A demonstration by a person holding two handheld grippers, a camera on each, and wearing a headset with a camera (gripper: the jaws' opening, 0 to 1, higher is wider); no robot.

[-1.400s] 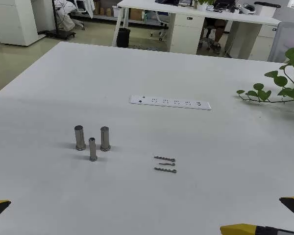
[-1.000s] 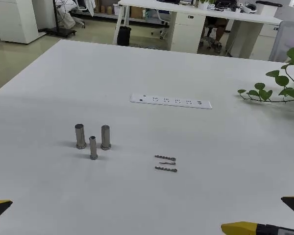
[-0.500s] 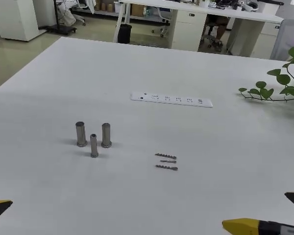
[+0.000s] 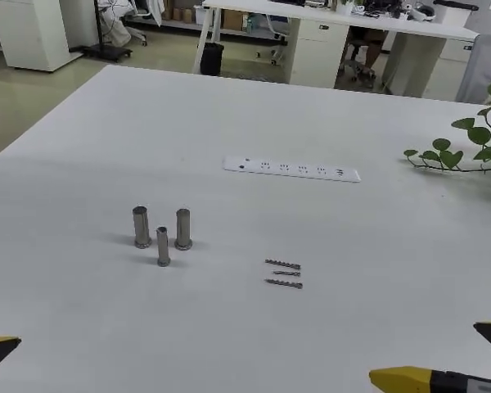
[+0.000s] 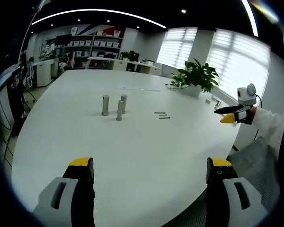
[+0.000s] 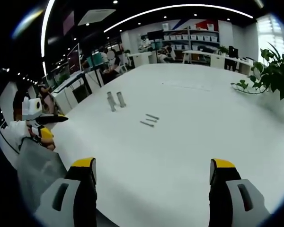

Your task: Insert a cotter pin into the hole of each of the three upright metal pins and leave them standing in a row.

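Only the viewpoint is shifting — pins and cotter pins are sitting untouched, left hand-held gripper and right hand-held gripper gaping empty.

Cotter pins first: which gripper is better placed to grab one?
Probably the right gripper: the cotter pins lie on its side, with the metal pins nearer the left gripper. Both are open.

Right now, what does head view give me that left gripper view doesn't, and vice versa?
Head view: power strip with distinct sockets, cotter pins as three separate pieces. Left gripper view: left tool with jaws wide apart, right tool held up at the right, window blinds. Both: three upright metal pins, clustered rather than in a row, on the white table.
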